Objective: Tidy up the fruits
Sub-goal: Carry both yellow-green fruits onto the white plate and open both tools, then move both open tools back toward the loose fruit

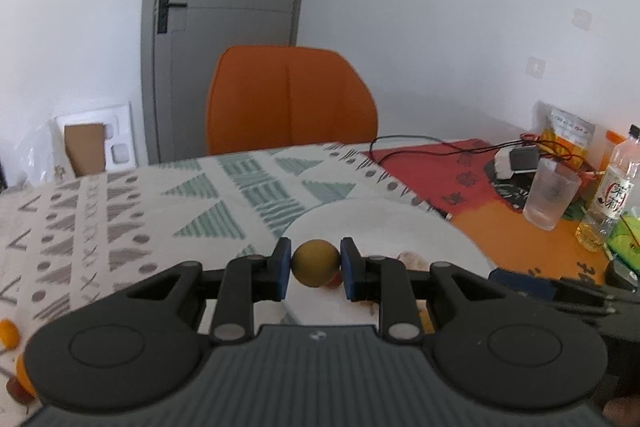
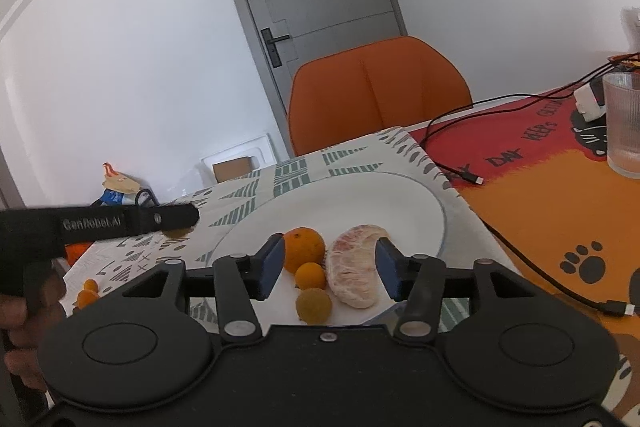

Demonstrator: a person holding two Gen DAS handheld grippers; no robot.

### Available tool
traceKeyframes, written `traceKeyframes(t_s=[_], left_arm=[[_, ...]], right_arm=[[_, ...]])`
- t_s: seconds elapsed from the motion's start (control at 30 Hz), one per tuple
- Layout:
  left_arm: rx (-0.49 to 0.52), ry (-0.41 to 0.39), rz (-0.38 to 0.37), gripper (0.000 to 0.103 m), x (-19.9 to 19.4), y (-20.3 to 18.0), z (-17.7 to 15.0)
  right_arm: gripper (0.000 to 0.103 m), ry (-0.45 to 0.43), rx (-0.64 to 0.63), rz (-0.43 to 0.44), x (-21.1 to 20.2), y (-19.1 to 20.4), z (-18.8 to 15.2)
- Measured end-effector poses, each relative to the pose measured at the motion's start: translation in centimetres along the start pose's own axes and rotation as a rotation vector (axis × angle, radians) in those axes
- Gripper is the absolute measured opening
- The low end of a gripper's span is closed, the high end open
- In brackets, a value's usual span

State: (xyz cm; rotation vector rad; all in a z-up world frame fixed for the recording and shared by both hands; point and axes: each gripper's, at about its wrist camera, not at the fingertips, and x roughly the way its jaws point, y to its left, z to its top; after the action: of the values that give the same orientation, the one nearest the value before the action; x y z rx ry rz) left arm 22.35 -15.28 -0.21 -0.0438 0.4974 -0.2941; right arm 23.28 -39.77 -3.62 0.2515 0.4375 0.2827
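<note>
My left gripper (image 1: 315, 264) is shut on a small yellow-brown round fruit (image 1: 315, 263) and holds it above the near left edge of the white plate (image 1: 384, 223). My right gripper (image 2: 327, 267) is open and empty above the plate (image 2: 360, 195). On the plate lie an orange (image 2: 305, 250), a small orange fruit (image 2: 310, 275), a yellow-brown fruit (image 2: 313, 305) and a peeled pomelo segment (image 2: 354, 273). The left gripper's body (image 2: 100, 223) shows at the left of the right wrist view. Small orange fruits (image 2: 87, 293) lie on the patterned cloth left of the plate, and they also show in the left wrist view (image 1: 8, 333).
An orange chair (image 1: 290, 99) stands behind the table. On the red and orange mat to the right are a ribbed glass (image 2: 624, 123), a charger with black cables (image 1: 516, 163), an oil bottle (image 1: 612, 187) and a snack bag (image 1: 568, 135).
</note>
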Motion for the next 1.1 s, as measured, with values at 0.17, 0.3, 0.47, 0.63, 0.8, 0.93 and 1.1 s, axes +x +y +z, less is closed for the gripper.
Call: traceKeyframes(t_s=[0.17,0.3,0.47,0.63,0.8,0.93,1.1], left_arm=[[0.018,-0.027,0.018,0.042,-0.6,-0.5,0.4],[0.029,-0.039,0.069,0.065,-1.4,0.4,0.0],[0.003,-0.040,0.166,0.089,-2.9,2.6,-0.3],[-0.048,-0.023,0.213,0.092,-4.3,5.2,-0.7],[-0.058,0.004,0.251,0.093,-6.0,7.0,-1.0],[-0.066,-0.017,0.285,0.093,-7.7,8.1,-1.2],[-0.103,-0.028,0.319,0.093,-9.3,9.6,-1.7]], right_arm=[[0.052,0.007,0.000,-0.004,-0.1,0.2,0.0],[0.055,0.009,-0.015,0.006,-0.1,1.0,-0.1],[0.064,0.012,-0.015,0.027,0.1,2.3,-0.1],[0.076,0.009,-0.032,0.036,0.1,4.0,-0.1],[0.092,0.003,-0.046,0.022,0.1,5.8,-0.2],[0.094,0.008,-0.054,0.038,0.2,7.3,-0.3],[0.099,0.018,-0.083,0.055,0.3,9.0,-0.4]])
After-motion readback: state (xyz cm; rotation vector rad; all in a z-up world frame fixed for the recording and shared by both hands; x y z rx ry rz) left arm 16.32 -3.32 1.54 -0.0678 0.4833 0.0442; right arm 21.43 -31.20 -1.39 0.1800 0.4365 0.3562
